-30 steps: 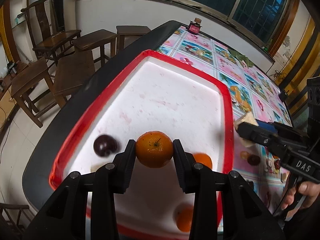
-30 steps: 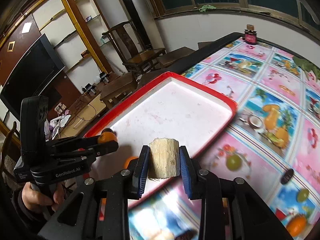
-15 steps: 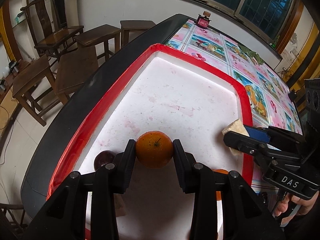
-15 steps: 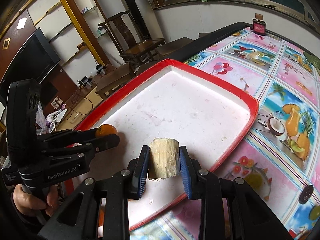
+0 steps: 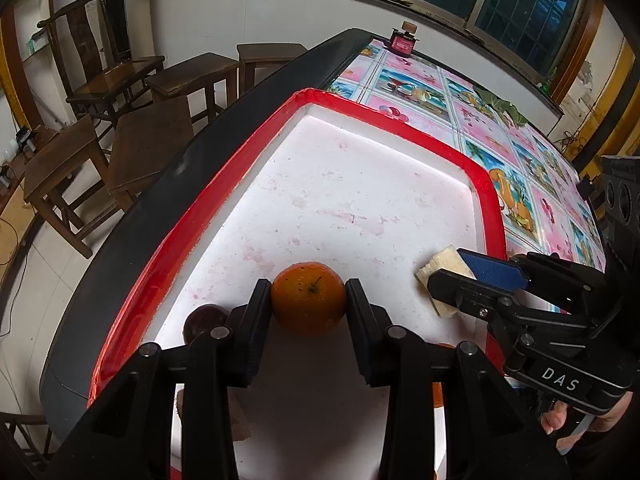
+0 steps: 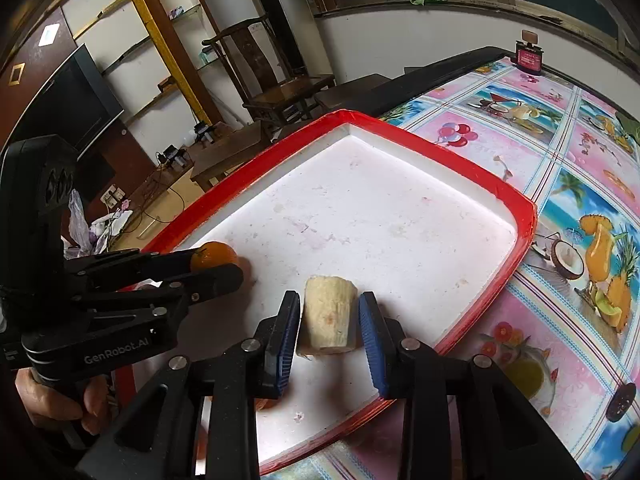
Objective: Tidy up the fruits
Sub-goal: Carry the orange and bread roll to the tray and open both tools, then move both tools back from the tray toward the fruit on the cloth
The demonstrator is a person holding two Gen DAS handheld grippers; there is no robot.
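A white tray with a red rim (image 5: 400, 124) (image 6: 440, 148) lies on the table. My left gripper (image 5: 308, 300) is shut on an orange (image 5: 309, 298) just above the tray floor; the orange also shows in the right wrist view (image 6: 214, 254). My right gripper (image 6: 330, 320) has opened around a pale peeled fruit chunk (image 6: 330, 316), which stands on the tray with gaps to both pads; the chunk also shows in the left wrist view (image 5: 442, 268). A dark purple fruit (image 5: 204, 320) lies in the tray beside my left finger. Another orange (image 5: 440, 388) is partly hidden behind my fingers.
The table carries a colourful fruit-print cloth (image 6: 580, 184) to the right of the tray. A small red jar (image 5: 404, 42) stands at the far end. Wooden chairs and stools (image 5: 132, 92) stand beyond the table's dark edge (image 5: 224, 128).
Both grippers moved forward over the tray and lower. The right gripper's jaws opened and the pale chunk now rests on the tray. The left gripper still holds the orange.
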